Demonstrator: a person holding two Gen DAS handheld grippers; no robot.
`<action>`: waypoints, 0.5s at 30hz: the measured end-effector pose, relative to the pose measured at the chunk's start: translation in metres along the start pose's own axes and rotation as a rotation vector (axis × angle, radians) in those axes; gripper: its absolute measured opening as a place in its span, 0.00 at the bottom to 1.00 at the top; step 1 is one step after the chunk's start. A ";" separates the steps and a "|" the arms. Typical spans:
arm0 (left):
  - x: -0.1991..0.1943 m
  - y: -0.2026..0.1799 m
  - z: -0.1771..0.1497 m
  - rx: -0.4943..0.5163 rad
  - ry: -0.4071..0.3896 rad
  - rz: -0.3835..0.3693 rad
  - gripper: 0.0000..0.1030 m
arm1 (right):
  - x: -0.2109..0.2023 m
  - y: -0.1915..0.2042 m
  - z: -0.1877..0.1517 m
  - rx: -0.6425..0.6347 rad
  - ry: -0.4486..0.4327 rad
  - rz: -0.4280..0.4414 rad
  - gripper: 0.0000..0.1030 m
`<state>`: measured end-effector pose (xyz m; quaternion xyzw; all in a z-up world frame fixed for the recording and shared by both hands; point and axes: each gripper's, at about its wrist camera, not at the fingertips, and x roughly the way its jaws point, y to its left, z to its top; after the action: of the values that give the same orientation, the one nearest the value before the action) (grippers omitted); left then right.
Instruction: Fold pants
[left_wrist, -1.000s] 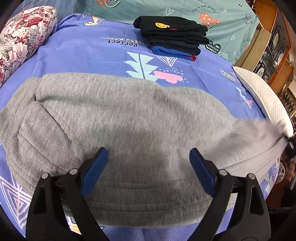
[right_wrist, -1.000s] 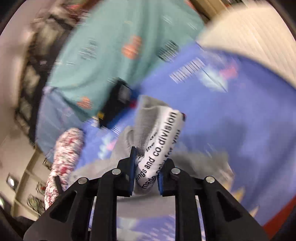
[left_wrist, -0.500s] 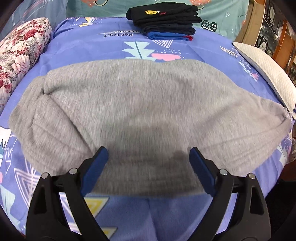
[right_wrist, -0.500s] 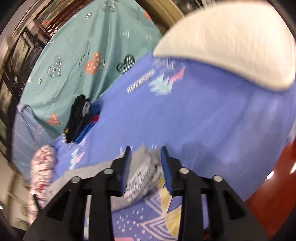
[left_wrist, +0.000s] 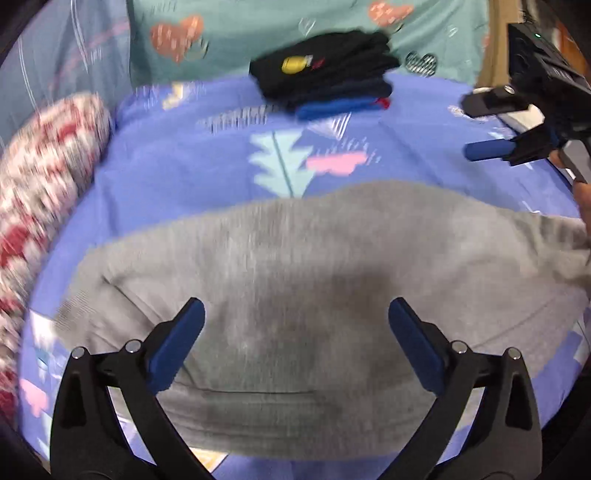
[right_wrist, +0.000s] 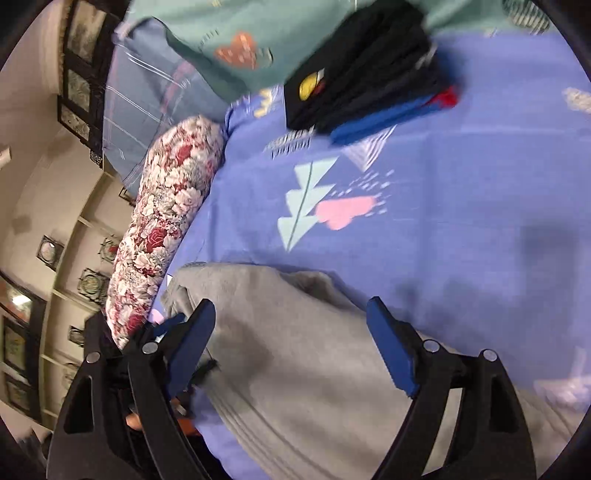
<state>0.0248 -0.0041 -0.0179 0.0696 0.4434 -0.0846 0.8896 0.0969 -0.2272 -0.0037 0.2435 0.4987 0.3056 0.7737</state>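
Over the grey pants (left_wrist: 314, 266) on the blue sheet (left_wrist: 207, 166) — left gripper (left_wrist: 295, 325) and right gripper (right_wrist: 291, 325), both spread wide, grasping nothing.

Both grippers (left_wrist: 295, 332) (right_wrist: 291, 332) wide apart, empty.

Both wrist views look close across the bed (left_wrist: 221, 155) — sharing the gray pants (left_wrist: 314, 280).

One grey pants (left_wrist: 314, 266), one folded clothes stack (left_wrist: 325, 74), one floral bolster (right_wrist: 166, 218), two grippers.
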 end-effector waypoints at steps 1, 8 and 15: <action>0.010 0.006 -0.004 -0.024 0.039 -0.006 0.98 | 0.020 -0.003 0.007 0.031 0.048 0.018 0.81; 0.011 0.018 -0.035 -0.011 0.065 -0.043 0.98 | 0.071 0.020 -0.017 0.114 0.410 0.328 0.90; 0.017 0.018 -0.030 -0.007 0.082 -0.043 0.98 | 0.087 0.010 0.000 0.122 0.401 0.261 0.93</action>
<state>0.0150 0.0178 -0.0489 0.0604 0.4814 -0.0991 0.8688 0.1223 -0.1579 -0.0515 0.2864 0.6243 0.4144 0.5971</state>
